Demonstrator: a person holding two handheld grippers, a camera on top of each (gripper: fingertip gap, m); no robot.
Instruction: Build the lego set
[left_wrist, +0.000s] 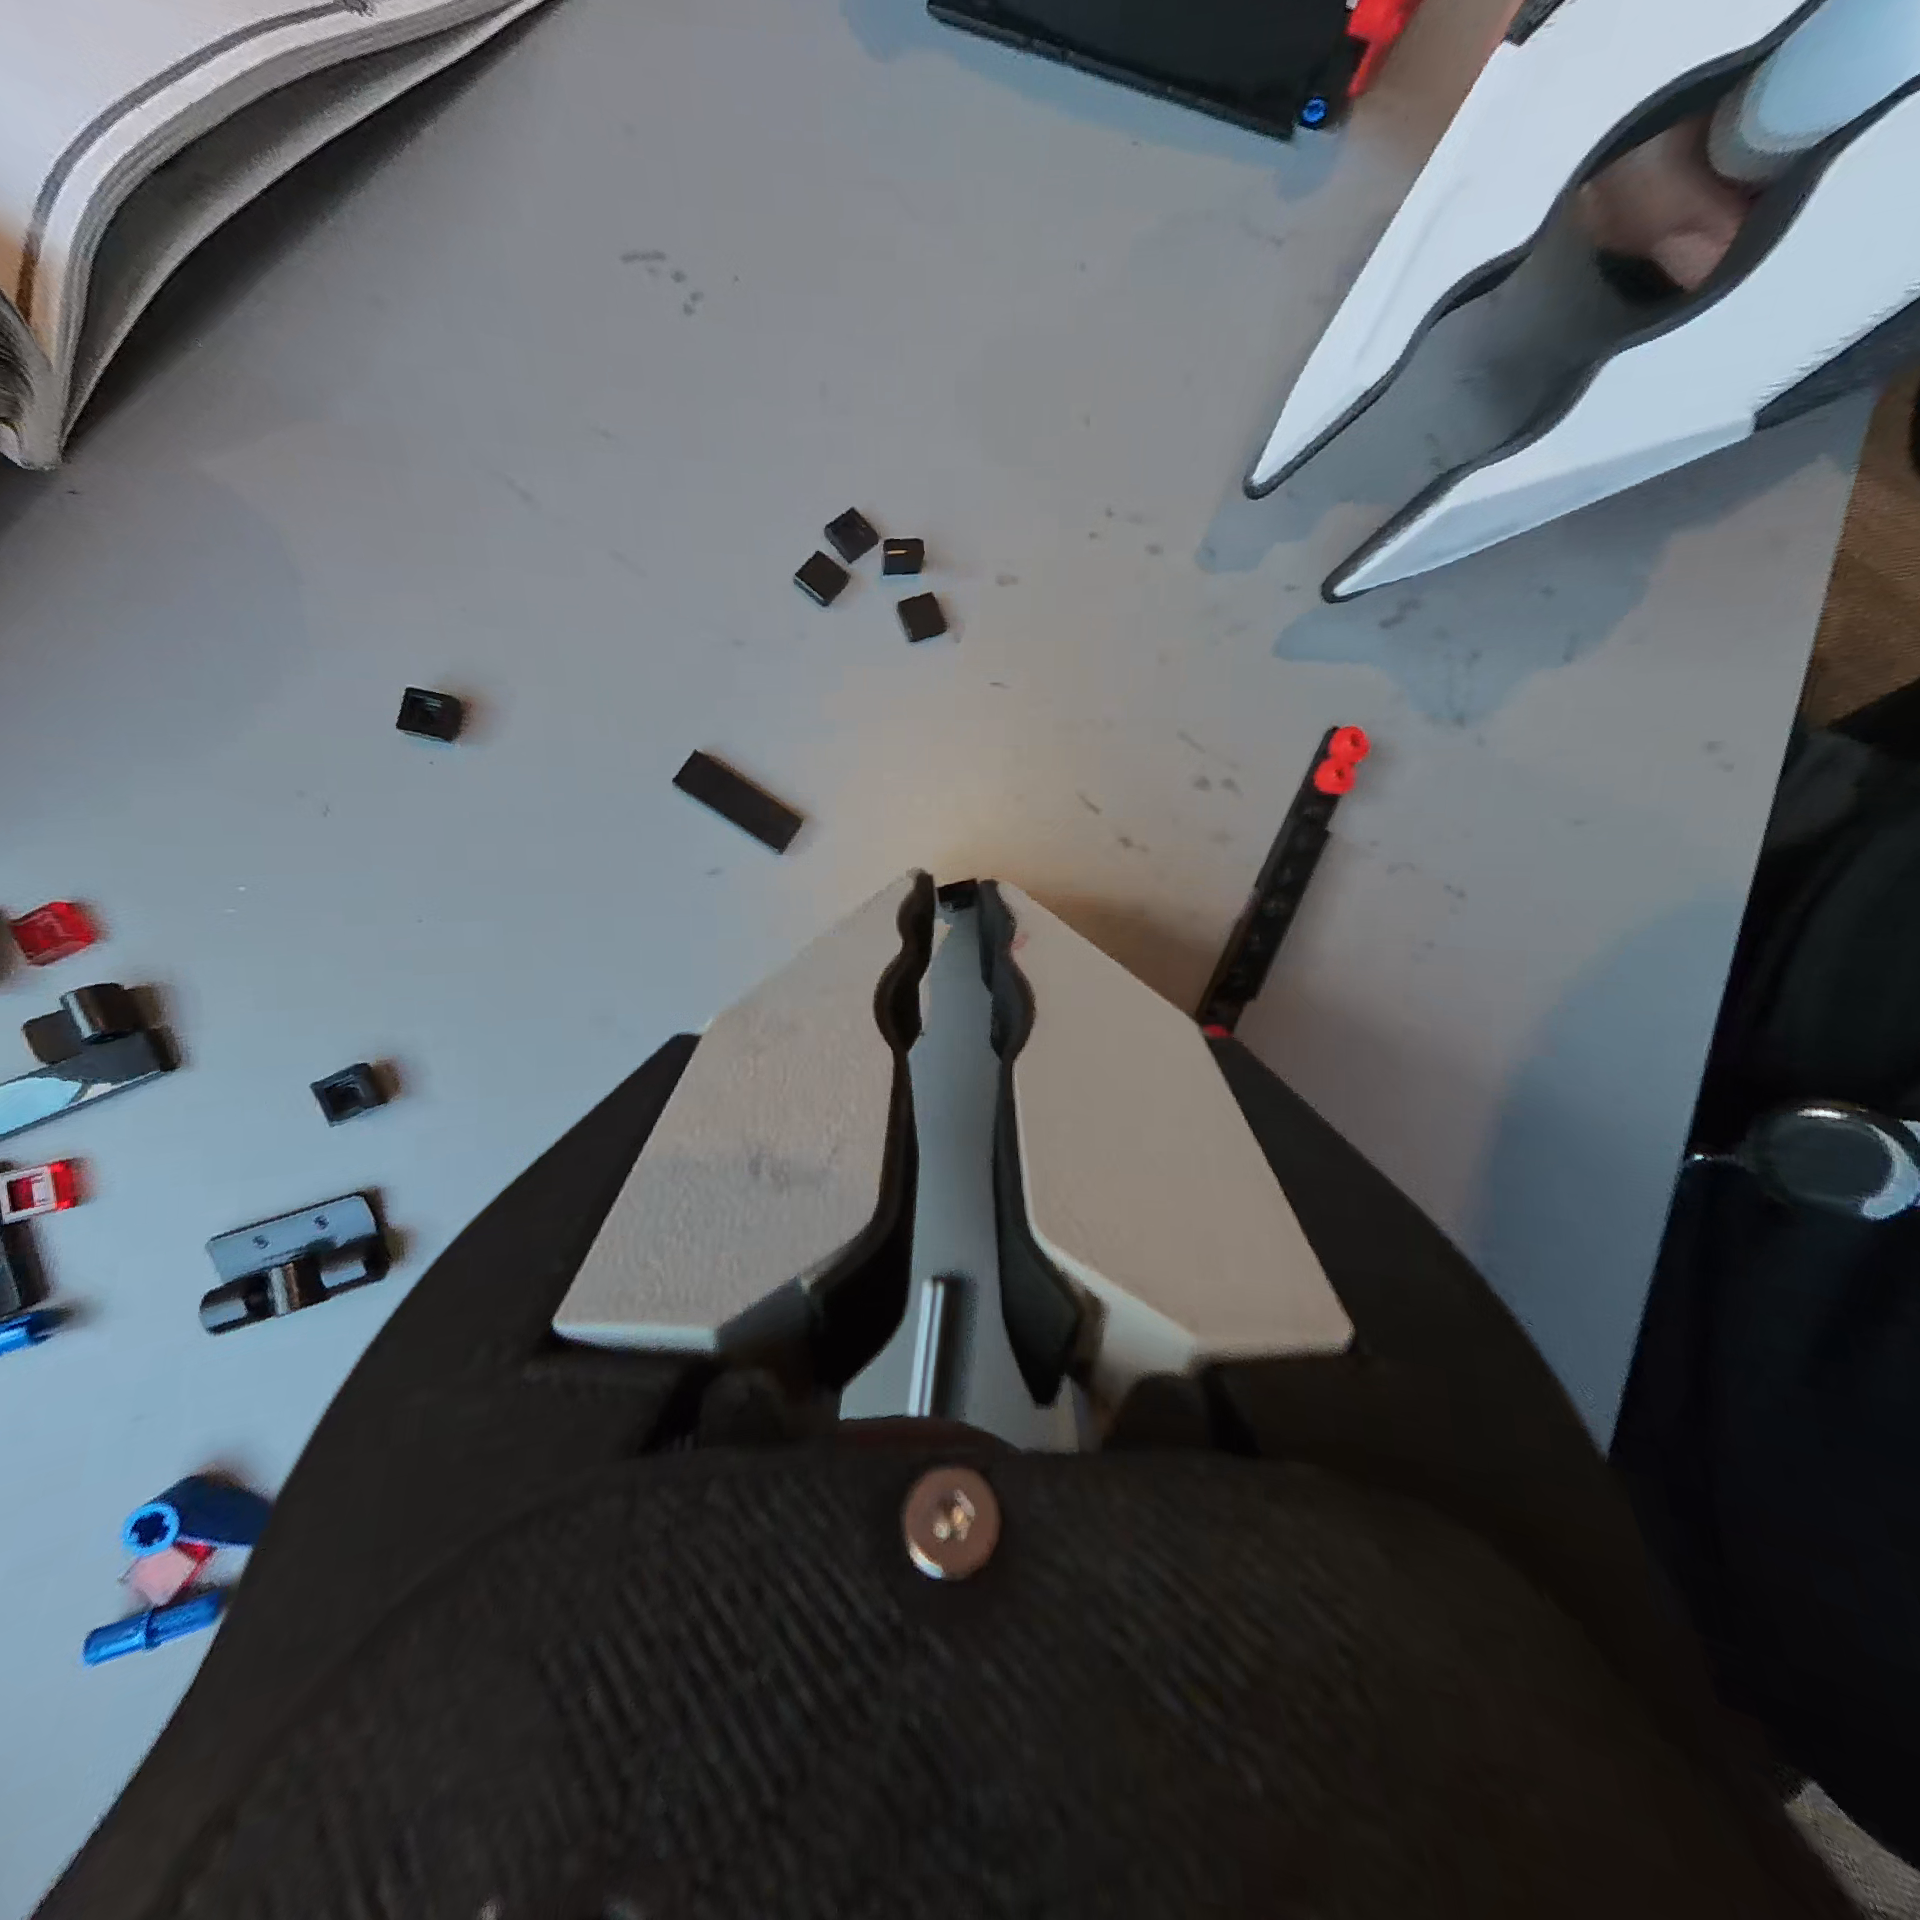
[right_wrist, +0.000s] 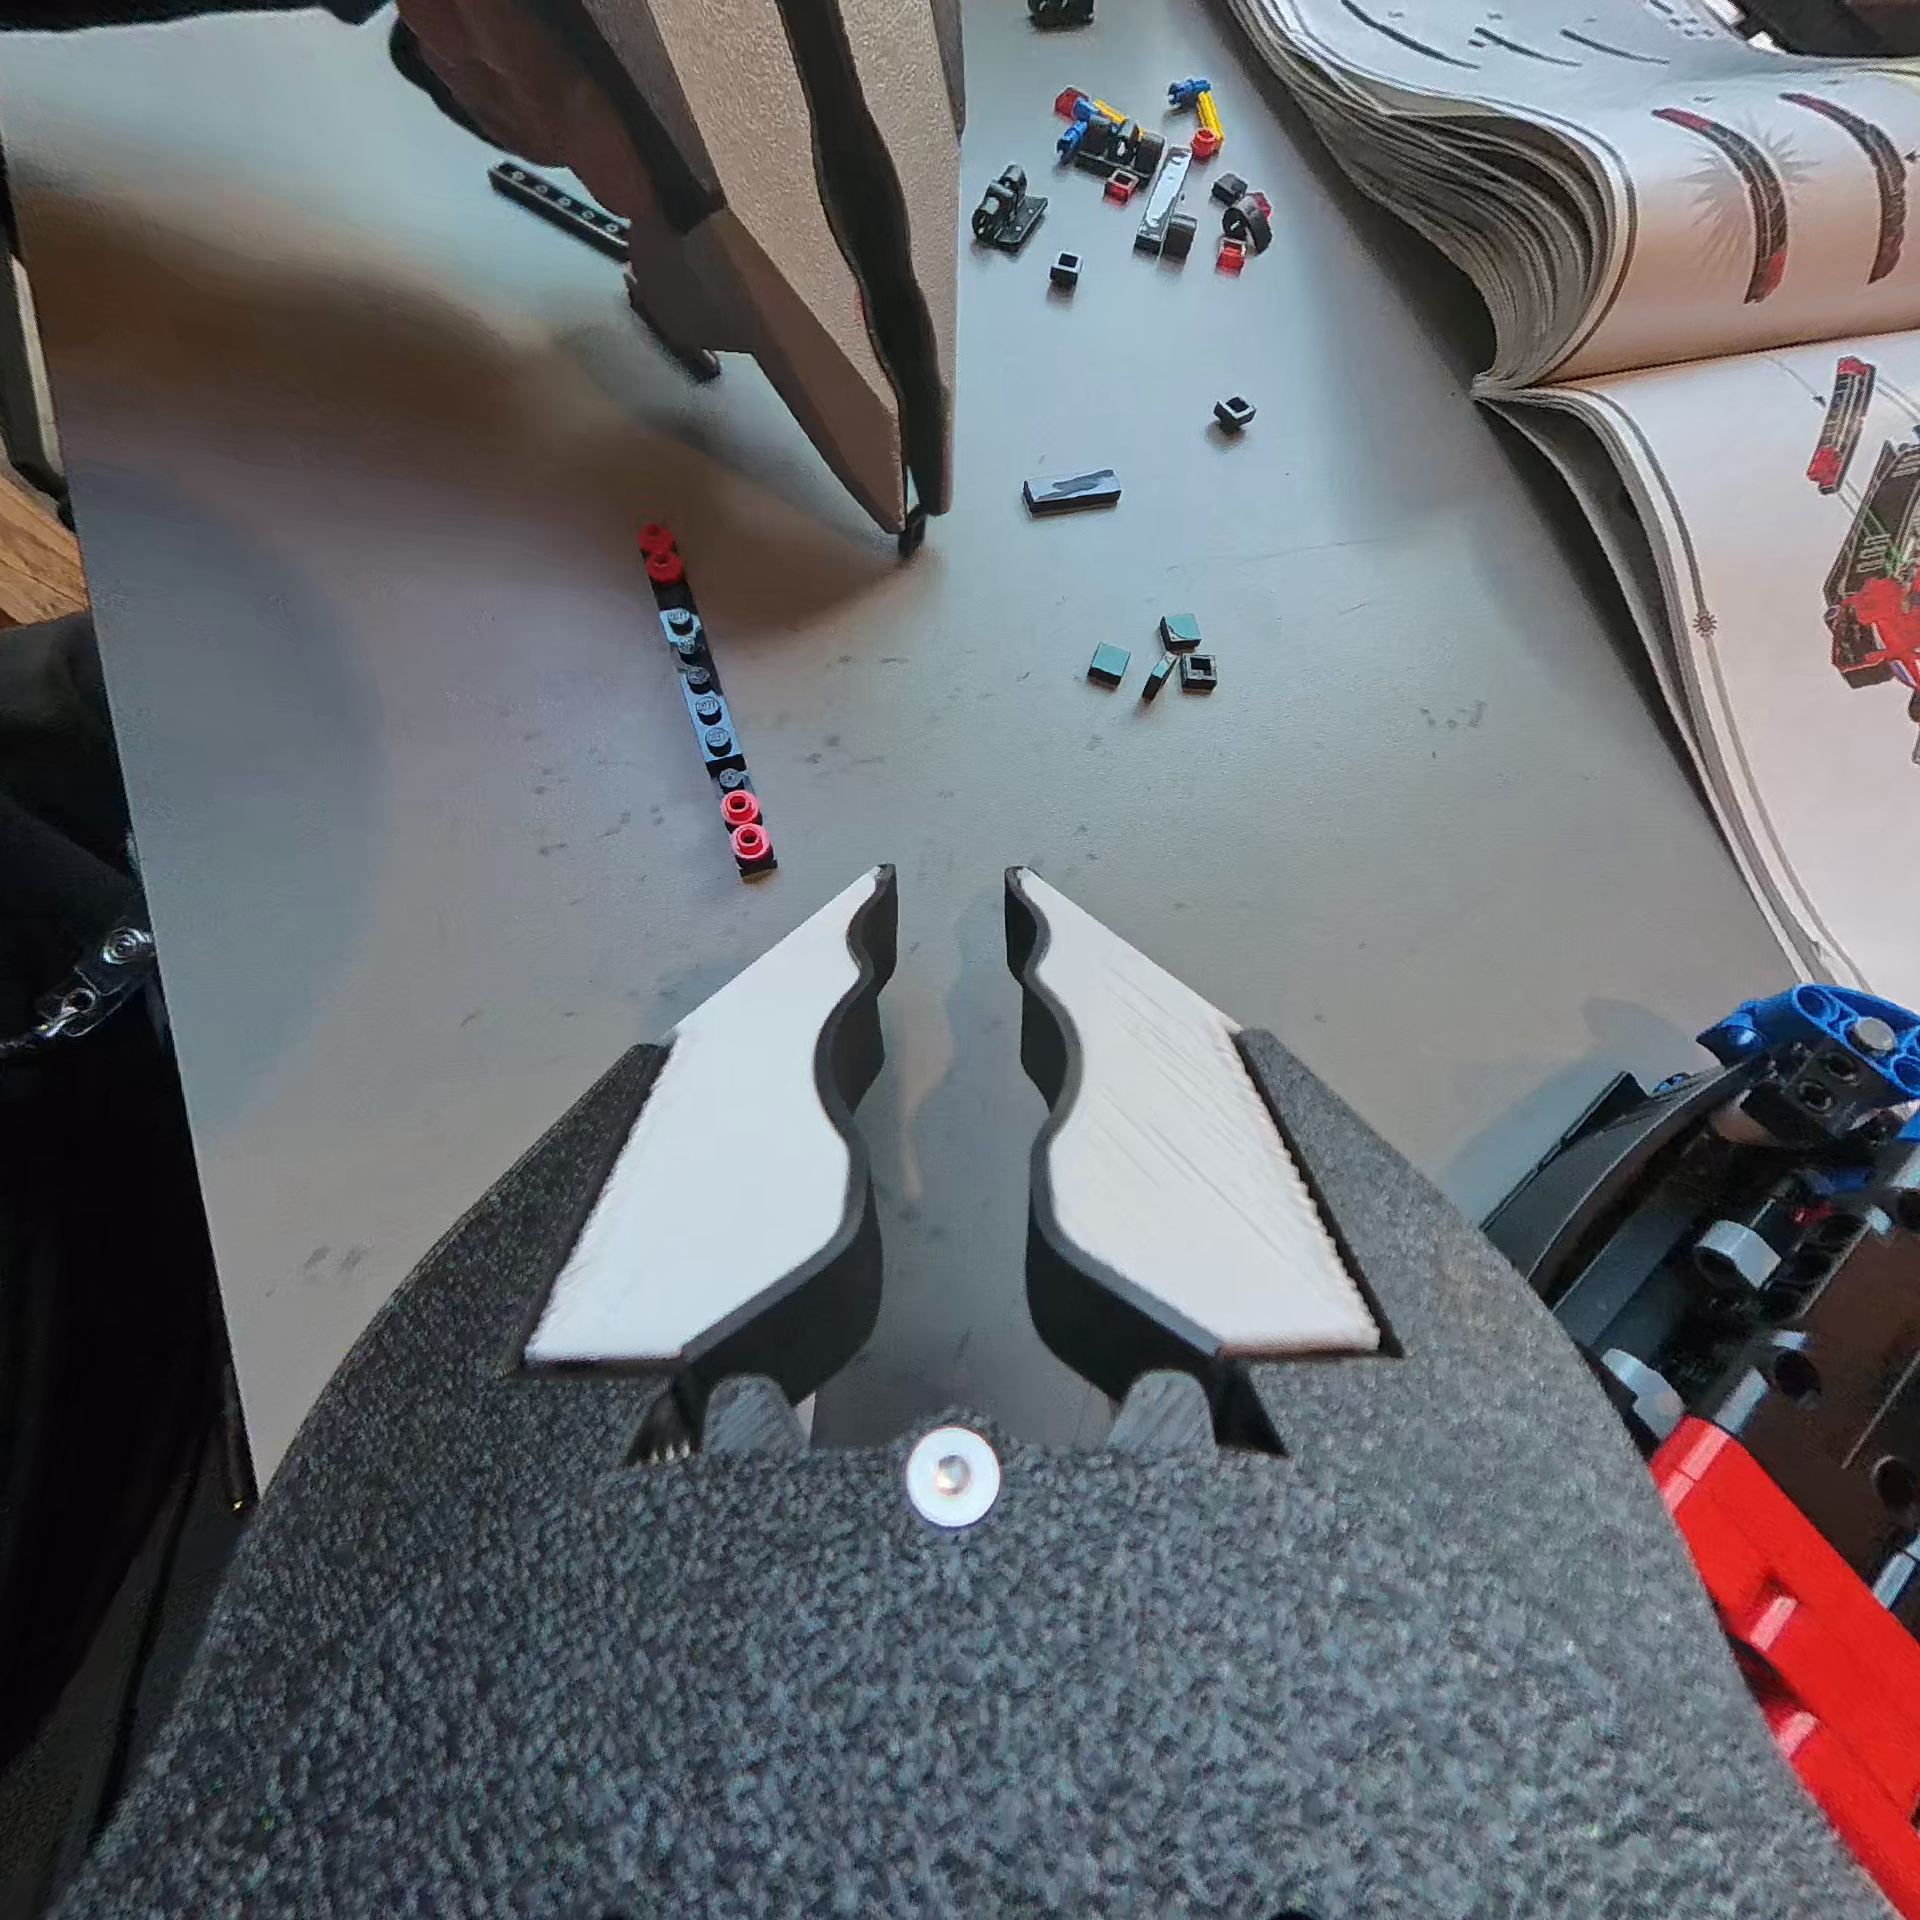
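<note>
My left gripper (left_wrist: 956, 896) is shut on a small black lego piece (left_wrist: 958, 894), held at the fingertips just above the grey table (left_wrist: 623, 416). It also shows in the right wrist view (right_wrist: 912, 535), tips close to the table. A long black plate (left_wrist: 1273, 914) with red round studs (left_wrist: 1340, 758) at its ends lies just right of the left gripper. In the right wrist view the plate (right_wrist: 707, 707) lies ahead and to the left. My right gripper (right_wrist: 951, 878) is open and empty above the table, and also shows in the left wrist view (left_wrist: 1288, 540).
Several small black tiles (left_wrist: 868, 571) (right_wrist: 1158, 665) and a flat black tile (left_wrist: 738, 800) (right_wrist: 1070, 491) lie mid-table. Loose parts (left_wrist: 291, 1262) (right_wrist: 1143, 177) lie farther off. An open instruction booklet (right_wrist: 1662, 260) (left_wrist: 156, 156) borders them. A part-built model (right_wrist: 1766, 1247) stands at the right gripper's right. The left gripper's tips are roughly 10 centimetres from the right gripper's. My left gripper's tips are some 6 centimetres from the long black plate (left_wrist: 1273, 914).
</note>
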